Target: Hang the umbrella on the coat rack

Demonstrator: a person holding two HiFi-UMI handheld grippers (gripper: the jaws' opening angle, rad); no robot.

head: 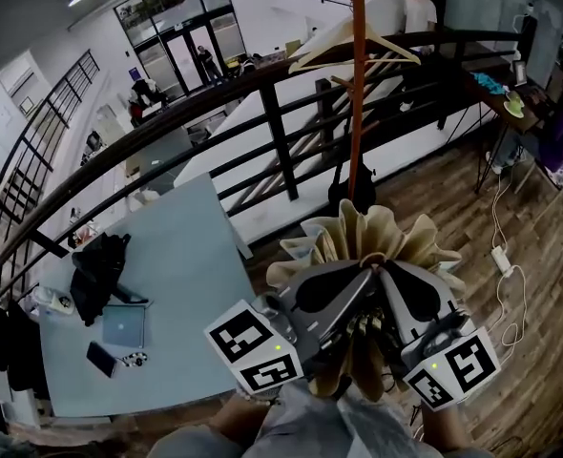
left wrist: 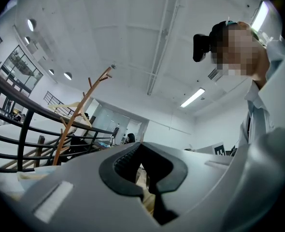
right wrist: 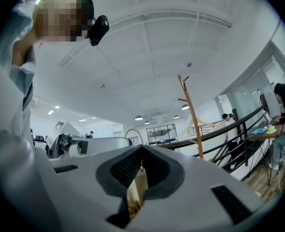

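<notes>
A beige folded umbrella [head: 363, 241] is held close in front of me, its pleated canopy fanning out towards the rack. Both grippers clamp it from either side: my left gripper [head: 337, 292] and my right gripper [head: 417, 296] are each shut on it. Beige fabric shows between the left gripper's [left wrist: 143, 170] jaws and between the right gripper's [right wrist: 140, 178] jaws. The coat rack's orange pole [head: 356, 93] rises just beyond the umbrella, with a wooden hanger [head: 354, 44] on it. The coat rack [left wrist: 77, 115] stands to the left in the left gripper view, and the coat rack [right wrist: 192, 112] stands right of centre in the right gripper view.
A black railing [head: 262, 113] runs behind the rack, above a lower floor with a pale blue table [head: 181, 246], a laptop [head: 123, 325] and a black bag [head: 97, 270]. A power strip [head: 502, 258] lies on the wooden floor. A person [head: 560, 132] sits at a desk at right.
</notes>
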